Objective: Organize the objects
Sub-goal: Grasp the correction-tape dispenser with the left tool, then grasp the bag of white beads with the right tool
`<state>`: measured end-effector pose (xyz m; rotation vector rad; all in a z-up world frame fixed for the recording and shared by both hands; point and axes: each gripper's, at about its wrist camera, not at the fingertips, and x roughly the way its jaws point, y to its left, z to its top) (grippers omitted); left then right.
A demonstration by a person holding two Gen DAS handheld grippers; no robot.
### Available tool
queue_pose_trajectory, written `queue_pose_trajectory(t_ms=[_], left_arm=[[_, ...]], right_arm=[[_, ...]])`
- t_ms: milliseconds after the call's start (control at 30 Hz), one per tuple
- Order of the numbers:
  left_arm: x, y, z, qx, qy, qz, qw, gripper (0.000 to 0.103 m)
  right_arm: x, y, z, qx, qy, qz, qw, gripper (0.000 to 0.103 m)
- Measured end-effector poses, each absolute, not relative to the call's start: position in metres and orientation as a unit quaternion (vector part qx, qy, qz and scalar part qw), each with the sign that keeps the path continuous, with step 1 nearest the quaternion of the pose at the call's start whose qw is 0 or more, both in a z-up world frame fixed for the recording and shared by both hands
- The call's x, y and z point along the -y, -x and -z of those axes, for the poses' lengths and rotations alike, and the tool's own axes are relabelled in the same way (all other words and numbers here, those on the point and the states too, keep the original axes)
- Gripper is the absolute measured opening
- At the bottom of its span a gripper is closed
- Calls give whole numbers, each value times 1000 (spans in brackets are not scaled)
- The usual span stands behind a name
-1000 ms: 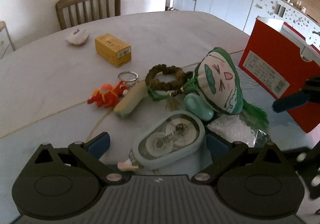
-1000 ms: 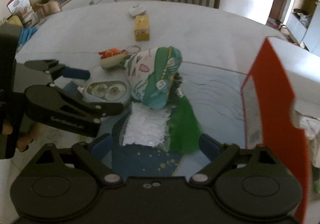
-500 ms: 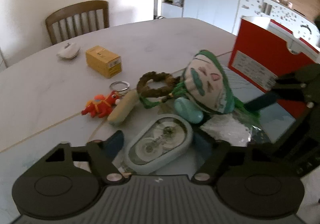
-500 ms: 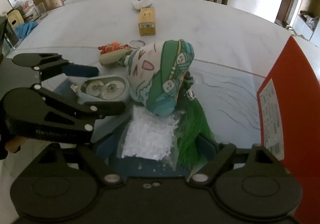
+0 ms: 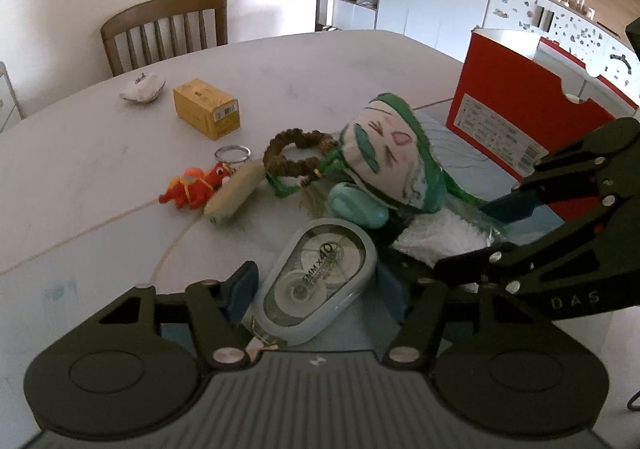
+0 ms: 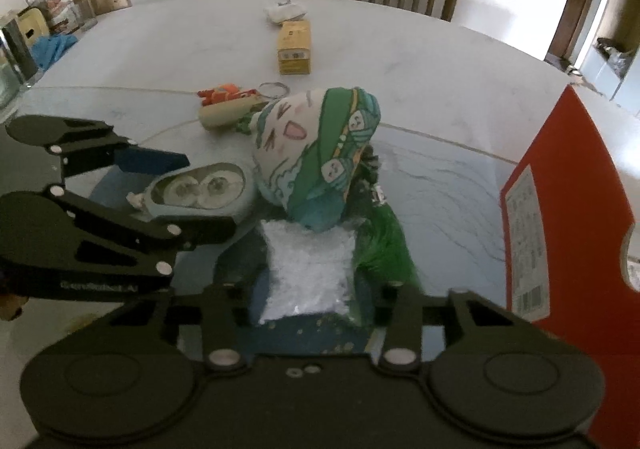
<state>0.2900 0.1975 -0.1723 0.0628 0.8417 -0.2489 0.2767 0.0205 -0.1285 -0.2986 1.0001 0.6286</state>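
The left gripper [image 5: 316, 285] had its fingers spread on either side of the correction tape [image 5: 320, 279], not yet pressing it. The right gripper [image 6: 308, 289] likewise stood open around the white packet [image 6: 308, 269], which lay on the table [image 5: 100, 185] just beside the tape. Behind them the plush pouch [image 5: 394, 165], bead bracelet [image 5: 298, 153], teal case [image 5: 356, 205] and red toy [image 5: 192, 187] sat bunched together, the yellow box [image 5: 206, 113] apart. The red box [image 5: 528, 117] stood to the right. Judging by this, nothing seemed sorted yet; nearly all remained.
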Motion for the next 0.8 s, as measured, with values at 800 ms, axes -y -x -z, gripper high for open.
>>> queue_pose_trajectory(t_ms=[800], left_arm=[[-171, -217, 162, -434, 20, 66, 898, 57]], right_arm=[[29, -196, 115, -477, 172, -370, 778, 34]])
